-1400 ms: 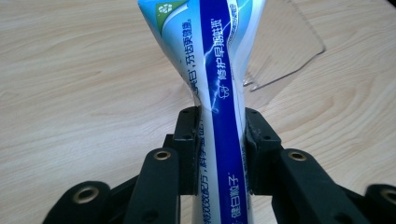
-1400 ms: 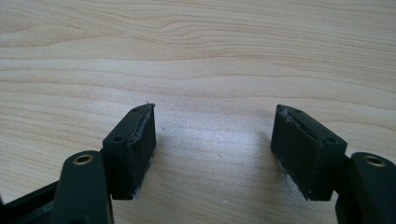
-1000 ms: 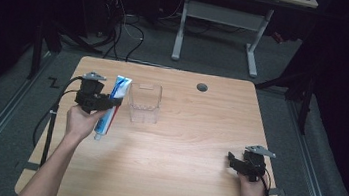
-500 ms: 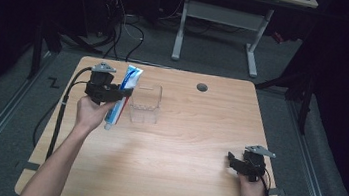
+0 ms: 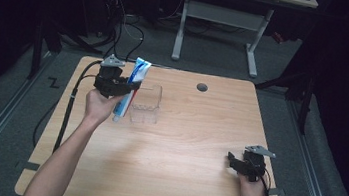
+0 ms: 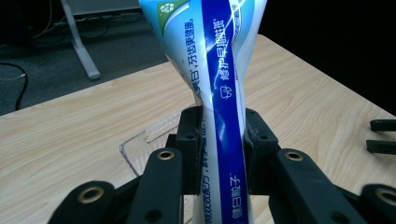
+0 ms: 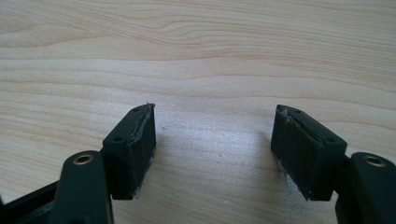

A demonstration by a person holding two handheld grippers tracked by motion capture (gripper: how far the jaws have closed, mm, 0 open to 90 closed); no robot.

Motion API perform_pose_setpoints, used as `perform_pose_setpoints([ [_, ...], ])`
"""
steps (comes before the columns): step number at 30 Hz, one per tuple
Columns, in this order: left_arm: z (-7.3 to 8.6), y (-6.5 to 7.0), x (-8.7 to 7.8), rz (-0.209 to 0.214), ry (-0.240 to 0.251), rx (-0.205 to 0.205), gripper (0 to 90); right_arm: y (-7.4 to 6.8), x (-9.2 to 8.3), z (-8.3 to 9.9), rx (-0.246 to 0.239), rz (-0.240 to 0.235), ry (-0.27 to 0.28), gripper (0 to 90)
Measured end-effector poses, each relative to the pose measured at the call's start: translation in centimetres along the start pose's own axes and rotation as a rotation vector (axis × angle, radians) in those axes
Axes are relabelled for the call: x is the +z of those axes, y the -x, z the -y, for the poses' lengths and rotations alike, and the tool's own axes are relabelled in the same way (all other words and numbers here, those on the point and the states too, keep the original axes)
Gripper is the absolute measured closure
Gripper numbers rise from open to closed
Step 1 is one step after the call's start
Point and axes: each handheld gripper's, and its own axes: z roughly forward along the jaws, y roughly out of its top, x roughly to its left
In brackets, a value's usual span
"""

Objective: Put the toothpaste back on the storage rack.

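Toothpaste tube (image 5: 131, 85) raised in left hand-held gripper (image 5: 122, 87)

the room around the table (image 5: 181, 149) is very dark, almost black. light falls from above onto the wood, so it looks bright and warm. the toothpaste tube (image 6: 219, 93) has a shiny white streak of glare down its side. the close black parts at the bottom look a bit soft. the high view looks a little fuzzy.

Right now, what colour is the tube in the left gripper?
Tube: white and light blue with a dark blue stripe; clearest in the left gripper view.
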Motion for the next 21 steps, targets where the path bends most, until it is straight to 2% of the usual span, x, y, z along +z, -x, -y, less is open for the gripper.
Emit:
perform_pose_setpoints([
  [6,-0.8,-0.1,0.6,-0.004,-0.006,0.017,72.6,0.0,0.0,0.0,0.003,0.0,-0.001,31.1],
  [16,-1.9,0.0,2.0,0.018,0.01,0.021,72.6,0.0,0.0,0.0,0.001,0.0,0.0,31.1],
  [18,-2.0,-0.1,2.3,0.031,0.018,0.01,72.6,0.0,0.0,0.0,0.001,0.0,0.0,31.1],
  [21,-2.2,0.0,3.0,0.027,0.017,0.021,72.5,0.0,0.0,0.0,0.002,0.0,0.0,31.1],
])
